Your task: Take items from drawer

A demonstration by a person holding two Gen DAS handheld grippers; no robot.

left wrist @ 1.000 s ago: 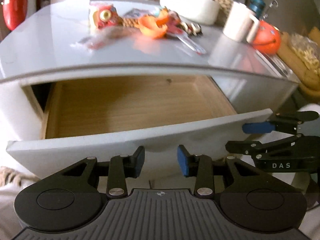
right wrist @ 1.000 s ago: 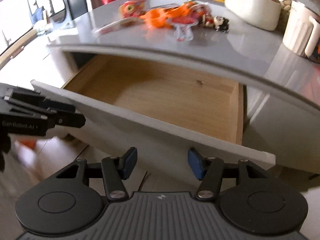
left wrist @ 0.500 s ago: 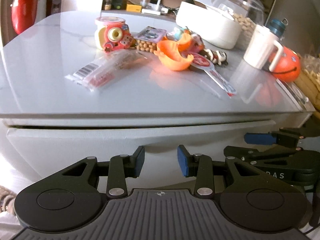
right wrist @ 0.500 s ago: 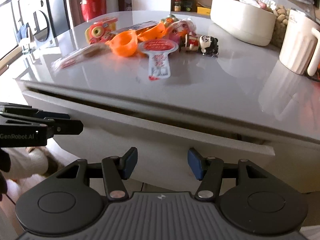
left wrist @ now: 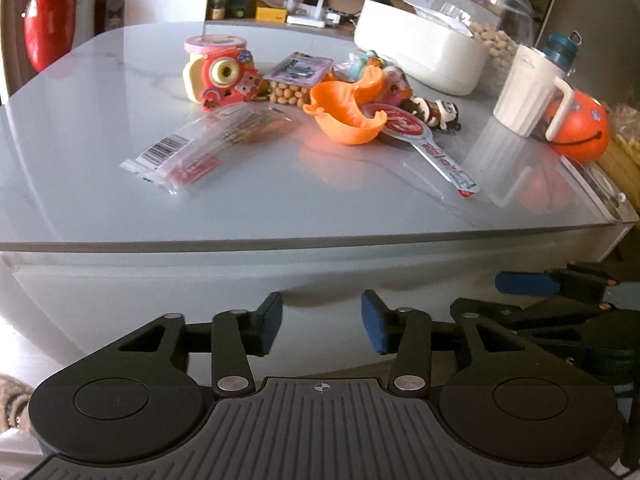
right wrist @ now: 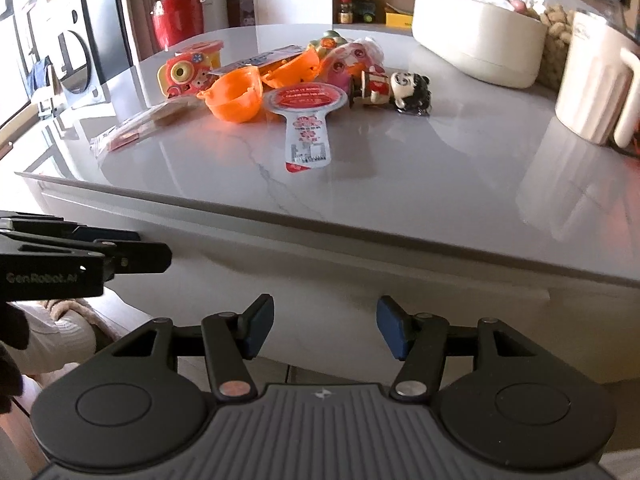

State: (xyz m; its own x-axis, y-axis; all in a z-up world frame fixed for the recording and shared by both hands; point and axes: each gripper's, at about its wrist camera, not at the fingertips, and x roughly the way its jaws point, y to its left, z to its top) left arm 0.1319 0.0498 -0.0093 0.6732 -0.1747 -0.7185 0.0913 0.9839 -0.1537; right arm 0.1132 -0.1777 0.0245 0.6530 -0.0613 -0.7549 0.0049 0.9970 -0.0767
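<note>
Left gripper (left wrist: 320, 322) hung empty, jaws just widened, facing the shut drawer (left wrist: 160, 292); right gripper (right wrist: 322, 326) gaped alongside.

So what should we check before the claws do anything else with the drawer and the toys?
1. Drawer shut: ok, its front sits flush under the tabletop.
2. Left claw empty: ok, its jaws have just been opening and nothing is between them.
3. Right claw empty: ok, open with nothing between the pads.
4. Items out on the tabletop: ok, toy camera, orange bowl and barcode packet lie there.
5. Anything close to the edge: ok, the packet lies nearest but flat and well on.
6. Drawer really emptied: cannot tell, its inside is hidden.
</note>
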